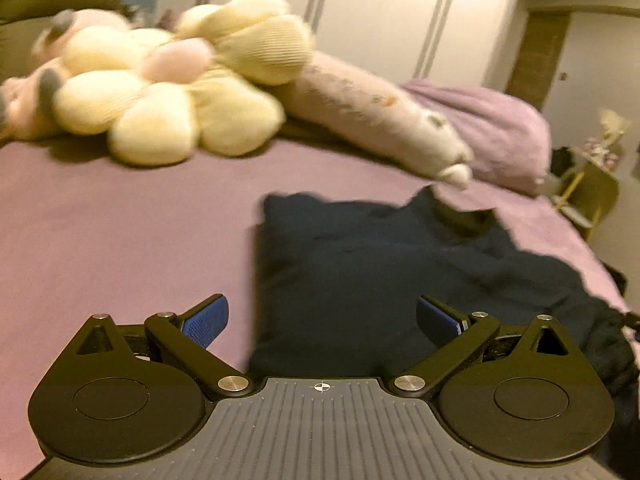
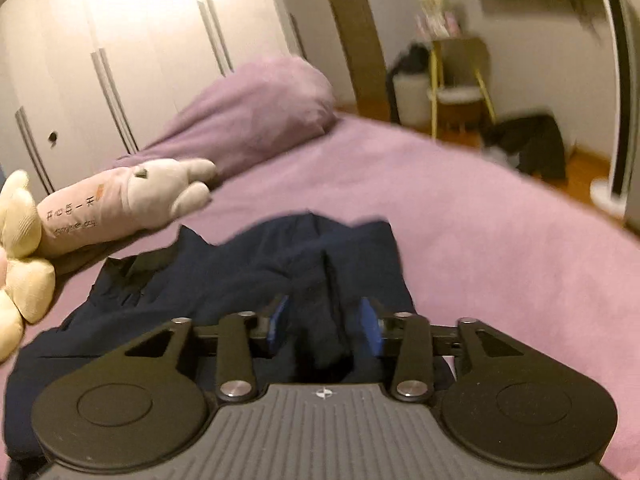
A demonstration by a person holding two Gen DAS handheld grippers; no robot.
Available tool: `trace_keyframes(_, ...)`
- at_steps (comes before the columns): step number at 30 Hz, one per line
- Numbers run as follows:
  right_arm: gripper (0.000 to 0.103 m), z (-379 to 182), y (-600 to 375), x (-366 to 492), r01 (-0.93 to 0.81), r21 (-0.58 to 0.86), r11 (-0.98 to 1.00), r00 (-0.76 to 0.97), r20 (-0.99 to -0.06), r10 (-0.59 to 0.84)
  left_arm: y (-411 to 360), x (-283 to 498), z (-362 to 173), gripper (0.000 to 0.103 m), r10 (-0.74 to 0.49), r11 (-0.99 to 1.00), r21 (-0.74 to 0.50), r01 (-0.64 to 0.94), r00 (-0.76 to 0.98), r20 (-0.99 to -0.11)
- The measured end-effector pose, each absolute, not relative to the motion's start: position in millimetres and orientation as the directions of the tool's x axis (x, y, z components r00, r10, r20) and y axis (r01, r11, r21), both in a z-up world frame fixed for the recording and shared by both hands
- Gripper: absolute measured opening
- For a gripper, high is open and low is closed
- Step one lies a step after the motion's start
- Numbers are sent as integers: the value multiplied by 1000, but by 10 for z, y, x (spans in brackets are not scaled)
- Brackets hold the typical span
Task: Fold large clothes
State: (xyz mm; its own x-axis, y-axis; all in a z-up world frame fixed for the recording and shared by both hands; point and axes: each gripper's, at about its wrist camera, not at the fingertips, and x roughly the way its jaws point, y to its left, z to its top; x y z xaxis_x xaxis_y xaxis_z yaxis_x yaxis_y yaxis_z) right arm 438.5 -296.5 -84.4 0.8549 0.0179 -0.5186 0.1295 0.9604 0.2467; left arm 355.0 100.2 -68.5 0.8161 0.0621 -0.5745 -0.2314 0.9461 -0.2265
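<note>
Right now a dark navy garment (image 1: 380,276) lies partly folded on the purple bed (image 1: 120,240), its near edge reaching under both cameras. Left tongs (image 1: 322,320) stand wide apart with nothing between the blue pads, poised above the garment's left edge. Right tongs (image 2: 324,326) are partly spread around a raised bunch of navy cloth; whether the pads press it is unclear. At ten o'clock from the garment sit a yellow flower cushion (image 1: 160,92) and a long plush toy (image 1: 372,112).
</note>
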Motion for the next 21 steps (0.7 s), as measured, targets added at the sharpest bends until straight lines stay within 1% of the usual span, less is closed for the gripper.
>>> trace_keyframes(2,42,-832,-2698,4464,41,205,978,854,-515,72,854,3778,-752,103,52,954,-217,-208,826,-561)
trace_keyframes(4,22,-903,-2410,4602,-43,125,991,835,-541,104,730,3986,-895,103,63,963,-183,-196,829,-556)
trace_keyframes(5,7,-970,-2325,4653,-69,89,994,822,-560,107,681,4079,-976,103,77,968,-155,-199,819,-569)
trace_keyframes(7,7,-1162,-2216,4831,-78,6,997,802,-593,66,624,4224,-1150,103,124,974,-83,-211,802,-584)
trace_keyframes(9,0,-1356,-2264,4932,-75,-64,995,800,-600,22,607,4295,-1307,103,151,976,-34,-213,789,-595)
trace_keyframes(12,0,-1528,-2385,4944,-101,-144,984,842,-539,8,618,4306,-1453,103,130,983,-33,-179,815,-565)
trace_keyframes(15,0,-1563,-2491,4998,-111,-109,988,846,-532,36,648,4305,-1463,103,113,984,-52,-172,816,-566)
trace_keyframes(17,0,-1530,-2490,4984,-114,-112,987,846,-533,37,654,4278,-1423,103,108,985,-49,-167,808,-580)
trace_keyframes(21,0,-1294,-2573,4753,-113,-48,992,831,-553,68,637,4100,-1312,103,114,985,-30,-167,782,-612)
